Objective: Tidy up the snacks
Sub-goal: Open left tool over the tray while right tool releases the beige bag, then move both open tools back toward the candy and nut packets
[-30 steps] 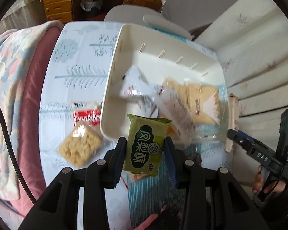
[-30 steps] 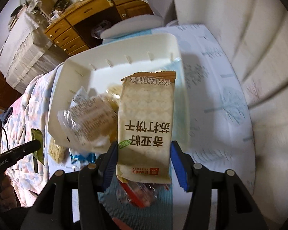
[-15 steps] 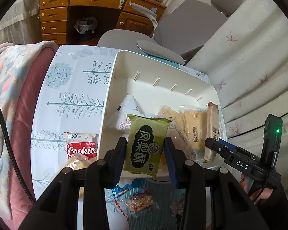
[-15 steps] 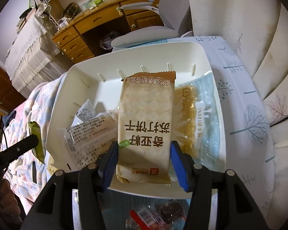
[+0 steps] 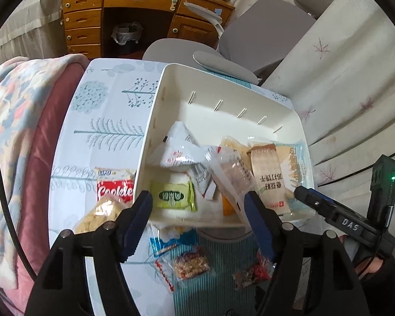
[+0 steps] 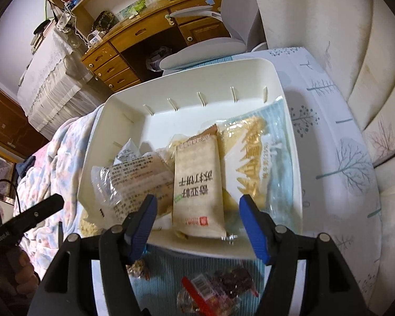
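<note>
The left wrist view alone shows the green snack packet (image 5: pixel 174 198) lying on the floor of the white bin (image 5: pixel 250 105), just ahead of the left gripper (image 5: pixel 198 209) and toward its left finger, together with a red cookie packet (image 5: pixel 115 187) outside the bin to the gripper's left and a small nut packet (image 5: pixel 191 262) on the tablecloth (image 5: pixel 105 110) below the jaws. The right wrist view alone shows the tan cracker packet (image 6: pixel 197 184) face on, lying in the bin directly ahead of the right gripper (image 6: pixel 197 225), between a clear wrapped snack (image 6: pixel 134 181) on its left and a pale blue bag of golden crackers (image 6: pixel 255 163) on its right. A second ago each gripper clamped its packet upright between the blue pads; now both jaws are opening and nothing sits between them, so both packets are released into the bin. The green packet has gone from standing on end to lying flat, its long axis across the left gripper's line from finger to finger. The tan packet's long axis runs away from the right gripper along its pointing line, with the crimped brown end farthest and the red-stamped end nearest the jaws, its print reading sideways.
</note>
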`<state>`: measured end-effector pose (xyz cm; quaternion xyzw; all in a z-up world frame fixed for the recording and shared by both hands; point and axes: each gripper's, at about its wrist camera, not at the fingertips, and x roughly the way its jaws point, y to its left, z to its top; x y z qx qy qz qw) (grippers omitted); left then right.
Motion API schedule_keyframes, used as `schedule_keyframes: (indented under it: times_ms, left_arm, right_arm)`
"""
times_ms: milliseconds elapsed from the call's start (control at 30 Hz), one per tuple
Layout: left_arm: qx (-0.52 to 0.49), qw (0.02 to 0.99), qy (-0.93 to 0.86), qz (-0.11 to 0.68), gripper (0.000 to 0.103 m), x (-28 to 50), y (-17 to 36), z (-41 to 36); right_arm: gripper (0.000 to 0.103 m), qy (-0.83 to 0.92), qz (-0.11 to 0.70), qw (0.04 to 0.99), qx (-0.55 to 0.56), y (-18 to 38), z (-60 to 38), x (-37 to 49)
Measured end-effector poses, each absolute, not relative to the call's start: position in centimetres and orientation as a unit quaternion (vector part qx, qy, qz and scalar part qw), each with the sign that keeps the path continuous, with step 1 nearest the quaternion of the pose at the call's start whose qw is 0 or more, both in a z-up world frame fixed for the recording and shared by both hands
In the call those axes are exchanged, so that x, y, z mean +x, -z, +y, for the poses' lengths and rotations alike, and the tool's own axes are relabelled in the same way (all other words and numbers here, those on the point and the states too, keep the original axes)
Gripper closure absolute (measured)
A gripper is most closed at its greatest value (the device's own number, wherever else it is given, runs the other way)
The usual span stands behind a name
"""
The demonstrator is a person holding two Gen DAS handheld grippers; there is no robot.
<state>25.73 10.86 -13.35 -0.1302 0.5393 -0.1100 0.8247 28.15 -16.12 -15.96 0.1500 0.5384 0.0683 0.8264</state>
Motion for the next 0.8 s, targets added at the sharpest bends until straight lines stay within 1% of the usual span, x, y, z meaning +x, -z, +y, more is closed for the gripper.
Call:
schedule_keyframes:
  times_ms: [100,333,500,800]
  left_arm:
    - [-0.131,0.826,0.098,0.540,0.029,24.5,13.0,10.6]
    - [-0.138,0.829,0.073,0.537,0.028,20.7,12.5,9.6]
    - [-0.146,0.827,0.051,0.540,0.028,17.6,12.7,8.6]
    - [-0.149,0.821,0.011,0.552,0.028,13.6,14.1,7.1]
  right_arm:
    - [0.037,-0.076,0.542,0.822,0.159,15.7,-16.8,27.3]
    - [0.034,-0.098,0.555,0.809,0.165,15.6,-18.1,24.9]
    - [0.026,-0.116,0.564,0.801,0.160,15.8,-18.8,23.3]
    - [0.025,-0.140,0.589,0.782,0.149,17.3,-20.0,21.0]
